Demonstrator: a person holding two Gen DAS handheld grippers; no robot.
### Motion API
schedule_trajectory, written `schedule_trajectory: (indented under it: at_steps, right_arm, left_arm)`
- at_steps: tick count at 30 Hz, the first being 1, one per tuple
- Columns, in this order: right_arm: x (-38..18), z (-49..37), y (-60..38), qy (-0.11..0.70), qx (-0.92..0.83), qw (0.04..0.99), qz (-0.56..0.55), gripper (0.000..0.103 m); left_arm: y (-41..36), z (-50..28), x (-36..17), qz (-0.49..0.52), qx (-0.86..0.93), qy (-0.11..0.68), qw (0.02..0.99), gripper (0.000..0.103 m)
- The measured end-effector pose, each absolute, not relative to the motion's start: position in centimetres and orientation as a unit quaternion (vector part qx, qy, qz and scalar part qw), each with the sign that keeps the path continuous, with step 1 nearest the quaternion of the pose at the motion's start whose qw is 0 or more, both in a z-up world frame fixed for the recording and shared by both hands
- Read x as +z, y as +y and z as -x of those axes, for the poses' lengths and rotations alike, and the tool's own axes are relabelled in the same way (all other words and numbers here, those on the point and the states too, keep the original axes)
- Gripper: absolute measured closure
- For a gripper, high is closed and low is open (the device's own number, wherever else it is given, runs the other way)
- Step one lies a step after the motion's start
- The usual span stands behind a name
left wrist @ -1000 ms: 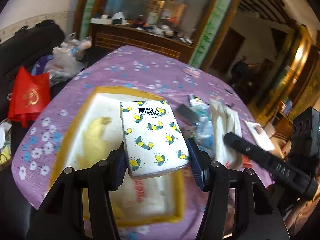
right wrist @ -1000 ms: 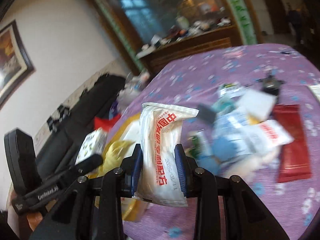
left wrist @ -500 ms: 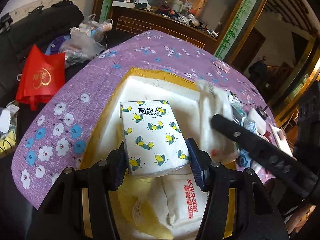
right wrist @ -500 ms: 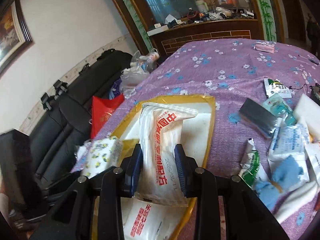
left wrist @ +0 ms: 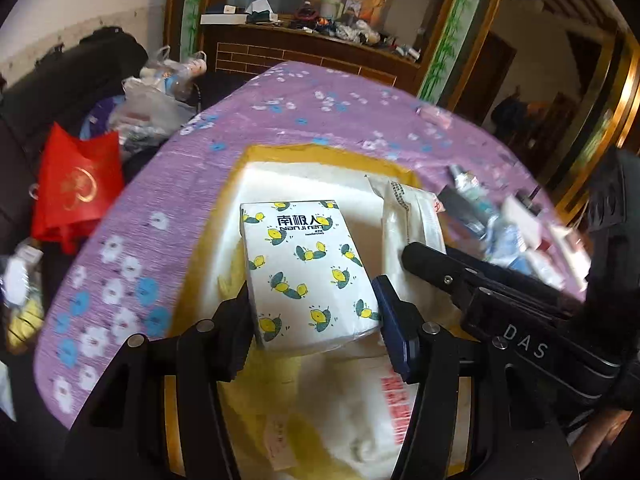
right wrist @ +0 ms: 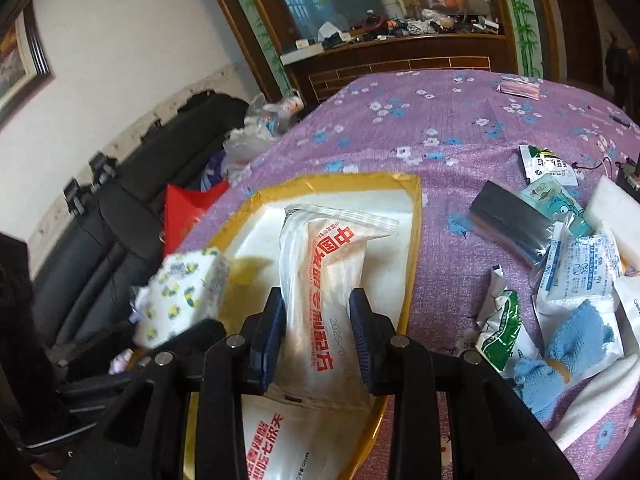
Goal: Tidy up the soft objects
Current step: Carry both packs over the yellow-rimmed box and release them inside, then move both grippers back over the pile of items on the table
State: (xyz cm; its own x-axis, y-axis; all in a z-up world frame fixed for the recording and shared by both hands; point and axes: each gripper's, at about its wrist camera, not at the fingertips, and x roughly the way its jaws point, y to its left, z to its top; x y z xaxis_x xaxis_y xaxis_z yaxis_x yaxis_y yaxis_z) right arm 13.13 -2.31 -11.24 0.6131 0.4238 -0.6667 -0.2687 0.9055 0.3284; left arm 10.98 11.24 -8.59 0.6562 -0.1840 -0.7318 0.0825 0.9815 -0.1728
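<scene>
Tissue pack (left wrist: 306, 270) sits clamped in the left claw (left wrist: 316, 312) above the yellow-rimmed tray (left wrist: 320, 152); right claw (right wrist: 316, 336) grips a red-lettered pouch (right wrist: 324, 280) beside it; clutter lies right on the desk (right wrist: 440, 120).

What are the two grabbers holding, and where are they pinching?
The left gripper pinches the lemon-print tissue pack by its near end's sides. The right gripper squeezes the white bag around its lower middle.

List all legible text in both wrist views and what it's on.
"南极人 NANJIREN": tissue pack held in the left gripper.
"DAS": right gripper body, seen in the left wrist view.
"2025": plastic bag in the right gripper; its red Chinese characters only partly readable.
Red print on the bag in the yellow tray, and the sachets on the tablecloth: too blurred.
</scene>
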Motion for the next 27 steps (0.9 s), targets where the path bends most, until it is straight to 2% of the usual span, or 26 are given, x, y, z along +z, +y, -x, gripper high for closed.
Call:
schedule_trajectory:
  at_steps: [6, 8, 9, 11, 13, 17, 19, 23, 27]
  right_arm:
    - [-11.4, -12.7, -2.5, 0.393, 0.195, 0.893, -0.102, 0.064]
    - [-11.2, -12.6, -2.9, 0.388, 0.209, 0.891, -0.111, 0.056]
    - [-11.0, -12.4, -3.3, 0.383, 0.210, 0.892, -0.118, 0.053]
    - [-10.7, -12.2, -4.3, 0.374, 0.211, 0.892, -0.139, 0.047]
    - [-10.3, -11.8, -5.5, 0.368, 0.212, 0.891, -0.158, 0.047]
    - [-9.6, -10.1, -7.8, 0.356, 0.218, 0.891, -0.180, 0.046]
    - [-9.2, -8.8, -9.3, 0.345, 0.223, 0.892, -0.189, 0.045]
    - [-8.6, -5.9, -12.4, 0.324, 0.230, 0.897, -0.197, 0.036]
    - [-8.9, -3.7, -15.3, 0.329, 0.228, 0.892, -0.209, 0.034]
  left_arm:
    - [11.6, -10.9, -8.5, 0.057, -0.081, 0.413, 0.905, 0.047]
    - [12.0, -11.0, -8.1, 0.087, -0.100, 0.412, 0.902, 0.046]
    - [12.2, -11.1, -7.8, 0.108, -0.105, 0.409, 0.900, 0.044]
    - [12.2, -11.2, -7.5, 0.121, -0.111, 0.405, 0.900, 0.032]
    - [11.7, -11.6, -7.4, 0.125, -0.116, 0.410, 0.896, 0.031]
    - [9.9, -11.4, -7.6, 0.097, -0.094, 0.430, 0.893, 0.031]
    - [9.0, -10.4, -7.0, 0.084, -0.084, 0.413, 0.903, 0.031]
    - [5.7, -6.7, -4.4, 0.033, -0.076, 0.347, 0.934, 0.031]
    - [1.5, -4.6, -3.9, -0.009, -0.108, 0.340, 0.934, 0.031]
